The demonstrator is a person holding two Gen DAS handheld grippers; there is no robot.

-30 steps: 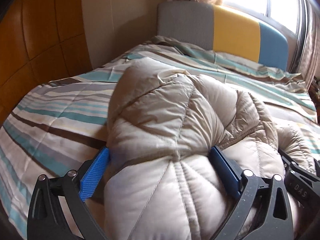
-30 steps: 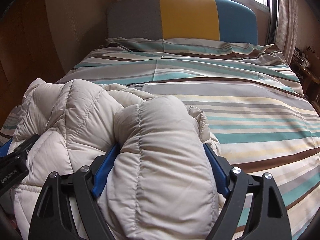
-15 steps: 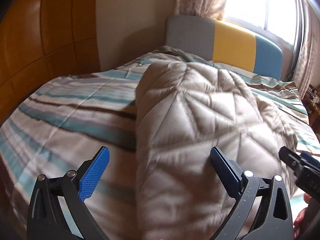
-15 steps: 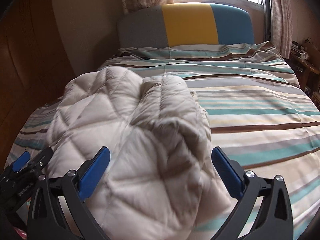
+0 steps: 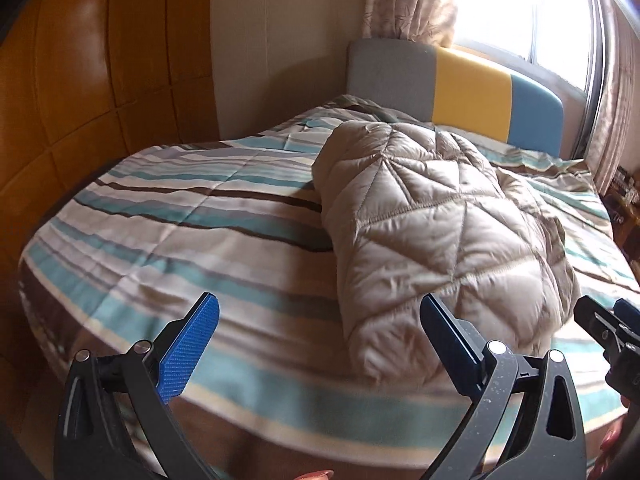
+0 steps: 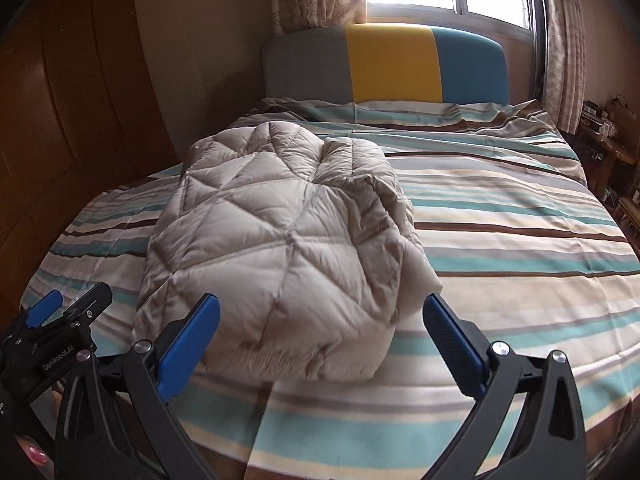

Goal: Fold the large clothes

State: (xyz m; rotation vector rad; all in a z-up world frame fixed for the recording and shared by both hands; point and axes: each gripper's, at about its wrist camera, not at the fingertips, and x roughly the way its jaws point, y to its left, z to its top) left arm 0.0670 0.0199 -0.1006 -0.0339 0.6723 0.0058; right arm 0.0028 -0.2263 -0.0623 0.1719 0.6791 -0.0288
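The bed (image 6: 500, 248), under a striped cover, carries only the jacket (image 6: 280, 240). The jacket is a beige quilted puffer, folded into a thick bundle with diamond stitching on top and a sleeve roll along its 3 o'clock side. In the right wrist view it lies left of centre, its near end just beyond the gripper tips. The bed's near edge curves below the bundle; striped cover lies bare from 1 to 4 o'clock. A wooden wall panel (image 5: 80, 100) flanks the bed at 9 o'clock, the headboard (image 6: 392, 64) stands at 12.

The right hand-held gripper (image 6: 320, 332) has just been opening; its jaws stand wide, empty, clear of the jacket. The left hand-held gripper (image 5: 318, 332) is equally spread, holding nothing, the jacket at its 1 o'clock.
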